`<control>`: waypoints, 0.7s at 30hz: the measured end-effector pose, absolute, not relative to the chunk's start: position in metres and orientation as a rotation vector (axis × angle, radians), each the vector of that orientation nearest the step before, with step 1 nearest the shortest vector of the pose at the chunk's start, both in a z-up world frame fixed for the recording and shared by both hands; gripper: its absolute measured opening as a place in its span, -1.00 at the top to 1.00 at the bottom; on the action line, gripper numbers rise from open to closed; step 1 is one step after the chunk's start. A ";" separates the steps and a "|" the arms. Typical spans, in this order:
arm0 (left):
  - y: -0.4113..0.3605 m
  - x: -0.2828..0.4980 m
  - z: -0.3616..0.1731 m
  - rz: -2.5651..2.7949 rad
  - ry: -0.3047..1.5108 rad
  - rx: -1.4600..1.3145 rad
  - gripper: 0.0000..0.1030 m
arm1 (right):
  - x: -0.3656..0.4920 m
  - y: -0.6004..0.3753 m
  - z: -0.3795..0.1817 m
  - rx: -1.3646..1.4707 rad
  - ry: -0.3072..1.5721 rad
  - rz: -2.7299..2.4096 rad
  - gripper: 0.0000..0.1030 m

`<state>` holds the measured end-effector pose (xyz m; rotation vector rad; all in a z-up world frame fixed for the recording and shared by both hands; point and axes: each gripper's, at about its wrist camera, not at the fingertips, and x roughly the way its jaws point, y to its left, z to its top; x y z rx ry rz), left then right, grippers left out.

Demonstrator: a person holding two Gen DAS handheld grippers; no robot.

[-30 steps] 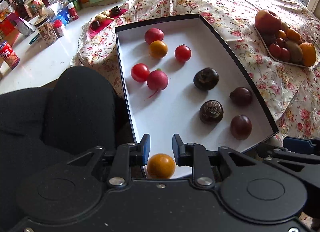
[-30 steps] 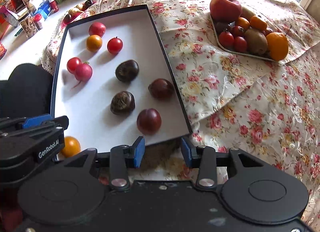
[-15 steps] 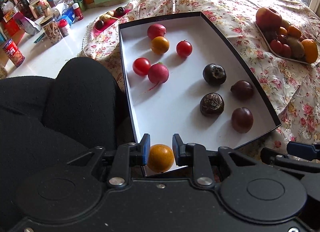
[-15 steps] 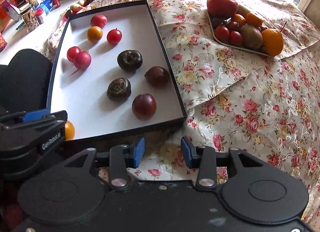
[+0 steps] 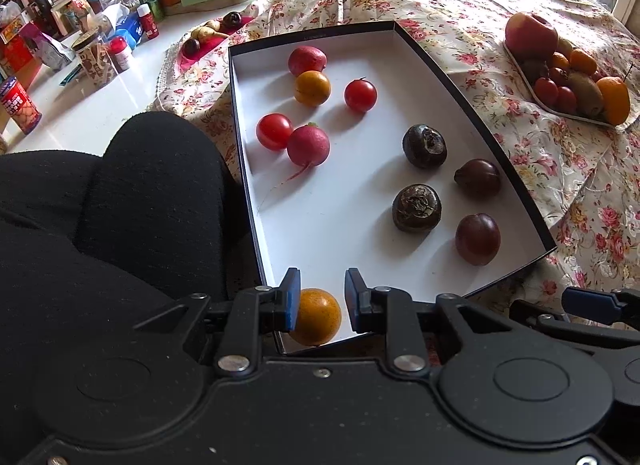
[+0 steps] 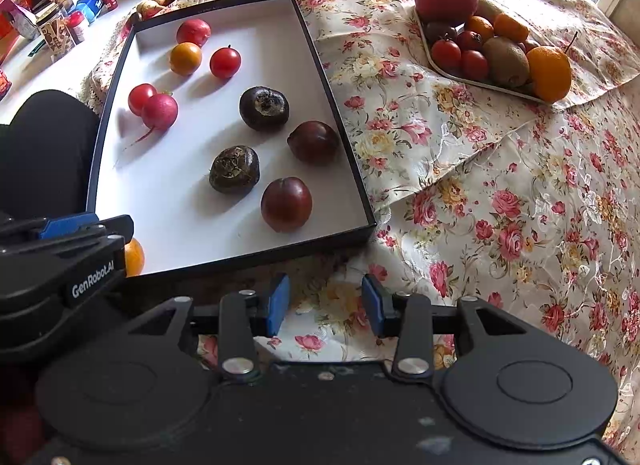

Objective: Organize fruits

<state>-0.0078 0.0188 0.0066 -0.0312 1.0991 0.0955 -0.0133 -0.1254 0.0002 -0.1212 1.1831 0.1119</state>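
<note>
**Operator:** Nearest me, the left gripper [image 5: 318, 297] has its blue-padded fingers [image 5: 291, 299] either side of a small round orange fruit [image 5: 316, 317] at the near-left corner of the shallow black box with a white floor [image 5: 472, 109]. The left pad looks to touch the fruit's skin; on the right I see a sliver of gap, so I can't tell whether it is gripped or only bracketed. The fruit sits dead ahead, centred in the opening. It is round, so no long axis to line up.

**Spotter:** And the other arm?

**Operator:** The right gripper [image 6: 324, 305] hangs outside the box, just short of its near wall, over the flowered cloth [image 6: 500, 193]. Its fingers stand apart with nothing between them. So the left is clearly the nearer arm for that fruit.

**Spotter:** Where would it go?

**Operator:** My guess: forward and slightly left. Past the radish with its trailing root [image 5: 308, 145] and a red cherry tomato [image 5: 274, 131], a matching orange fruit [image 5: 312, 88] lies near the far-left corner. The dark fruits [image 5: 416, 207] keep to the right half. Furthest off, to the right, a white tray of mixed fruit [image 6: 442, 69] rests on the cloth, nearer the right arm.
</note>
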 end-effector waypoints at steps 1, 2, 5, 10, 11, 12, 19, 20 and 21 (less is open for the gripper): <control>0.019 -0.008 0.007 0.094 1.099 -0.032 0.33 | -0.013 -0.125 0.000 -0.122 1.183 0.113 0.18; 0.019 -0.008 0.007 0.093 1.099 -0.034 0.33 | -0.014 -0.125 0.000 -0.123 1.183 0.113 0.18; 0.019 -0.008 0.007 0.092 1.100 -0.034 0.33 | -0.014 -0.124 0.000 -0.123 1.181 0.113 0.18; 0.019 -0.008 0.007 0.091 1.101 -0.036 0.33 | -0.014 -0.125 0.000 -0.123 1.182 0.109 0.18; 0.019 -0.008 0.007 0.091 1.101 -0.036 0.33 | -0.013 -0.125 0.000 -0.123 1.183 0.109 0.18; 0.019 -0.008 0.007 0.091 1.100 -0.035 0.33 | -0.013 -0.125 0.000 -0.122 1.184 0.110 0.18; 0.019 -0.008 0.007 0.092 1.100 -0.034 0.33 | -0.013 -0.125 -0.001 -0.124 1.184 0.105 0.18; 0.019 -0.008 0.007 0.092 1.100 -0.035 0.33 | -0.013 -0.125 -0.001 -0.124 1.183 0.106 0.18; 0.019 -0.008 0.007 0.091 1.100 -0.035 0.33 | -0.013 -0.125 -0.001 -0.125 1.183 0.106 0.18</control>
